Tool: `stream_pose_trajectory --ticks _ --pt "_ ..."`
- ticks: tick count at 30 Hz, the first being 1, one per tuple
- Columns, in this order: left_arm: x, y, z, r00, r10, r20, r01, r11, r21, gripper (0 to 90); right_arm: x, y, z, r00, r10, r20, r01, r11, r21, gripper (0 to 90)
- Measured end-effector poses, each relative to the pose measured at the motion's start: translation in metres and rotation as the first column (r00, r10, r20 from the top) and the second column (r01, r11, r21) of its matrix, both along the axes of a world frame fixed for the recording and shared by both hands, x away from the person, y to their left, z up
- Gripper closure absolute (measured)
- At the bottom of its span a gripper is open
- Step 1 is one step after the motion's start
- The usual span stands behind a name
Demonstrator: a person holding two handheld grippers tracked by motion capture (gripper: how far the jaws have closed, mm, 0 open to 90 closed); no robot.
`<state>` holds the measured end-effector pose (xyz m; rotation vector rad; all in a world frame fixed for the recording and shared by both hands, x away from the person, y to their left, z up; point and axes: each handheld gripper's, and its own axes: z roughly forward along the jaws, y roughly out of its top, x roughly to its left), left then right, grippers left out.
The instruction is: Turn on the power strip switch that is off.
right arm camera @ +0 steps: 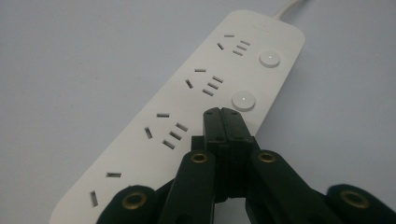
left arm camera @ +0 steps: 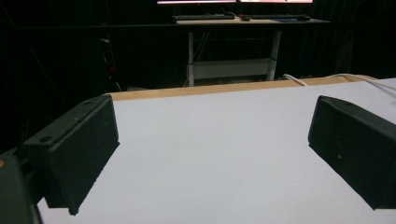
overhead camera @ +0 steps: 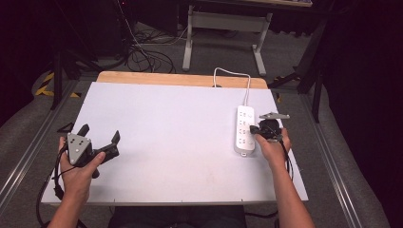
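A white power strip [overhead camera: 244, 130] lies at the right of the white table top, its cable [overhead camera: 231, 72] running off the far edge. In the right gripper view the power strip [right arm camera: 187, 107] shows several sockets and round buttons [right arm camera: 243, 100]. My right gripper [right arm camera: 223, 115] is shut, jaws pressed together with nothing between them, its tip over the strip beside a button. In the high view my right gripper [overhead camera: 256, 129] sits at the strip's right edge. My left gripper [overhead camera: 100, 134] rests at the table's near left, open and empty; its jaws stand wide apart in the left gripper view [left arm camera: 212, 154].
The white board [overhead camera: 176, 137] lies on a wooden table whose far edge [overhead camera: 180, 78] shows. Beyond it stand a desk frame [overhead camera: 223, 28] and loose cables [overhead camera: 142, 52] on the floor. Metal rails [overhead camera: 28, 152] run along both sides.
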<state>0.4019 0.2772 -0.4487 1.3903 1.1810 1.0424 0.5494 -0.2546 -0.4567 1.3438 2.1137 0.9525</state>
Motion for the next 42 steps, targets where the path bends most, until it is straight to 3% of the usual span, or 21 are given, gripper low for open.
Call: stream_pose_trajectory --ticks 6,9,13,23,31,42 --pt "0.0 0.0 0.0 1.0 -0.002 0.0 0.002 1.0 0.0 2.4 -0.002 0.001 -0.003 1.0 0.001 0.001 -0.001 0.9997 0.026 90.0" --pt "-0.001 0.0 0.0 1.0 -0.002 0.0 0.002 1.0 0.002 2.5 -0.003 0.006 -0.002 0.9999 -0.002 0.015 0.002 0.9999 -0.01 90.0" --pt "-0.001 0.001 0.0 1.0 0.004 0.002 -0.004 1.0 -0.002 2.8 -0.004 0.007 -0.002 0.9999 0.006 0.015 -0.006 0.9999 -0.013 90.0" --pt "-0.002 0.001 0.001 1.0 0.007 0.006 -0.007 1.0 -0.007 2.9 -0.007 0.002 -0.005 0.9999 -0.009 0.008 0.008 0.9991 0.043 90.0" --pt "-0.002 0.003 0.001 0.9999 0.013 0.004 -0.013 0.9999 -0.008 3.0 -0.011 0.002 -0.007 0.9999 0.0 0.012 -0.001 0.9987 0.052 90.0" --pt "-0.003 0.004 0.001 0.9999 0.016 0.003 -0.015 0.9998 -0.01 3.0 -0.006 -0.003 -0.009 0.9986 -0.053 0.006 0.052 0.9945 0.09 90.0"
